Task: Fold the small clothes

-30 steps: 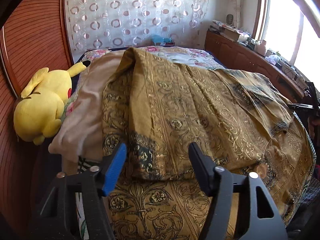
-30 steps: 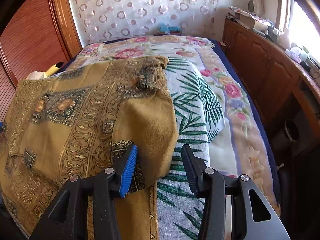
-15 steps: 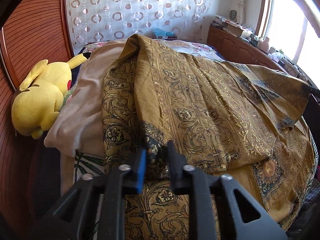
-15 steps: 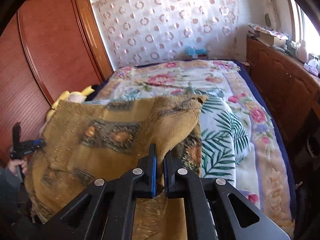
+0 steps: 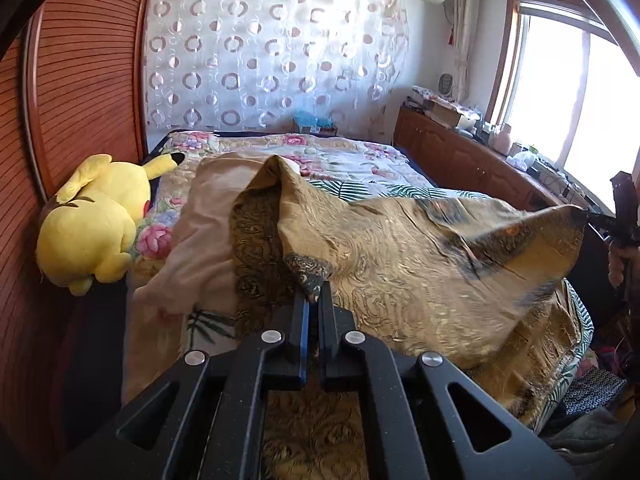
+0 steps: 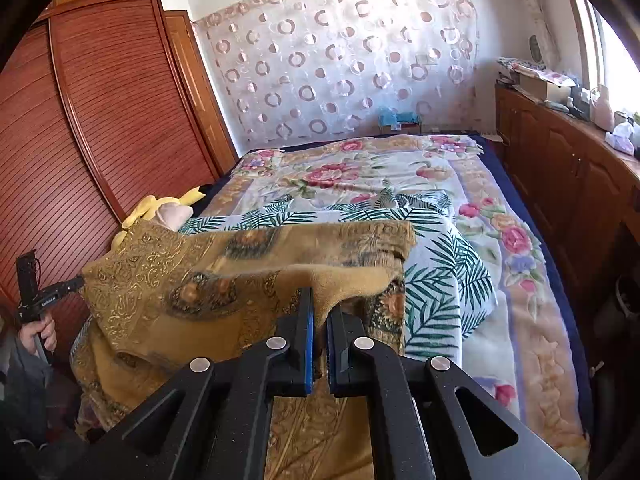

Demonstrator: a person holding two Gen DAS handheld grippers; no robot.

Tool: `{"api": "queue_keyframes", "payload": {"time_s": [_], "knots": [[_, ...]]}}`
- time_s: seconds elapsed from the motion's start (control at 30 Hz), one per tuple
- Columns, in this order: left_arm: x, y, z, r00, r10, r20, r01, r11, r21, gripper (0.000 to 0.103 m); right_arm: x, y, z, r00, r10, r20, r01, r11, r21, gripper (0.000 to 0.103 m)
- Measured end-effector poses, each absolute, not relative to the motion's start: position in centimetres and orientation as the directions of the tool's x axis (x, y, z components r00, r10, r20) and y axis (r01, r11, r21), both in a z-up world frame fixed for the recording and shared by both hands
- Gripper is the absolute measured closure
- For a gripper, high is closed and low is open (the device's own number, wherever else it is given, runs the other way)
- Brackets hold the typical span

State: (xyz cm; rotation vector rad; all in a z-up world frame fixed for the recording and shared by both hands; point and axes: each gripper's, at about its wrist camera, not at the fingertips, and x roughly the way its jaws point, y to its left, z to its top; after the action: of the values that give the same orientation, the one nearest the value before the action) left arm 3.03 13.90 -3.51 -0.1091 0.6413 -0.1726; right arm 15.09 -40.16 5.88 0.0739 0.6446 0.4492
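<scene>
Now both grippers pinch the near edge of the gold cloth, one at each corner, and hold that edge raised above the bed. Left gripper: jaws pressed together on a dark-bordered corner of the cloth. Right gripper: jaws pressed together on the plain mustard corner, which drapes out over the blue pads. The cloth spans between the two grips and sags back onto the bed; its far part lies over a leaf-print sheet, beside a beige cloth on the toy side of the bed.

Judged step: carrying the near edge over to the far edge to make the first fold. To do it well, keep both grips level with each other and the span lightly taut, so that the edge stays straight. Carry both corners toward the head of the bed at one pace. Lower them onto the matching far corners before letting go. A slack middle would likely crease; an uneven carry would likely skew the fold.
</scene>
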Motion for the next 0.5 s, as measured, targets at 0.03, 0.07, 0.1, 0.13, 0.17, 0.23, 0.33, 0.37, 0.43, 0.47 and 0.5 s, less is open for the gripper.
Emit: {"api": "queue_keyframes", "payload": {"time_s": [0.03,0.07,0.1,0.13,0.17,0.23,0.33,0.37,0.43,0.47,0.5], "knots": [[2.3,14.4,-3.5,0.789,-0.192,-0.583,0.120,0.980,-0.161,0.099,14.3,-40.4,5.8,0.706,0.428,-0.565,-0.383,0.901,0.203,0.098],[1.8,14.7,-3.5,0.790,-0.192,-0.583,0.115,0.979,-0.167,0.099,13.7,-40.6,5.7,0.703,0.429,-0.567,-0.386,0.900,0.203,0.098],[1.1,15.0,-3.6,0.786,-0.191,-0.588,0.110,0.979,-0.171,0.099,12.9,-40.8,5.6,0.699,0.429,-0.572,-0.388,0.900,0.200,0.098],[0.6,15.2,-3.8,0.784,-0.187,-0.592,0.106,0.980,-0.170,0.099,12.1,-40.9,5.4,0.696,0.426,-0.578,-0.388,0.900,0.196,0.098],[0.0,15.3,-4.0,0.782,-0.185,-0.595,0.102,0.980,-0.170,0.099,11.3,-41.2,5.2,0.692,0.426,-0.583,-0.391,0.900,0.194,0.098],[-0.7,15.5,-4.6,0.773,-0.189,-0.606,0.100,0.979,-0.177,0.099,9.8,-41.5,4.8,0.686,0.422,-0.592,-0.392,0.901,0.189,0.098],[-1.5,15.2,-5.7,0.756,-0.190,-0.626,0.099,0.979,-0.177,0.099,8.2,-41.9,3.7,0.677,0.407,-0.613,-0.382,0.906,0.180,0.098],[-1.6,15.2,-6.1,0.752,-0.188,-0.632,0.097,0.980,-0.176,0.099,7.9,-41.9,3.2,0.673,0.396,-0.625,-0.378,0.910,0.169,0.098],[-1.8,14.8,-6.9,0.741,-0.181,-0.647,0.092,0.981,-0.170,0.099,7.7,-41.7,1.8,0.662,0.371,-0.652,-0.368,0.918,0.148,0.098],[-1.7,14.7,-7.3,0.735,-0.175,-0.655,0.086,0.982,-0.166,0.099,7.8,-41.5,1.2,0.653,0.363,-0.664,-0.364,0.920,0.145,0.098],[-1.6,14.5,-7.7,0.728,-0.172,-0.664,0.084,0.983,-0.162,0.099,8.0,-41.4,0.5,0.649,0.345,-0.678,-0.354,0.926,0.133,0.098]]}}
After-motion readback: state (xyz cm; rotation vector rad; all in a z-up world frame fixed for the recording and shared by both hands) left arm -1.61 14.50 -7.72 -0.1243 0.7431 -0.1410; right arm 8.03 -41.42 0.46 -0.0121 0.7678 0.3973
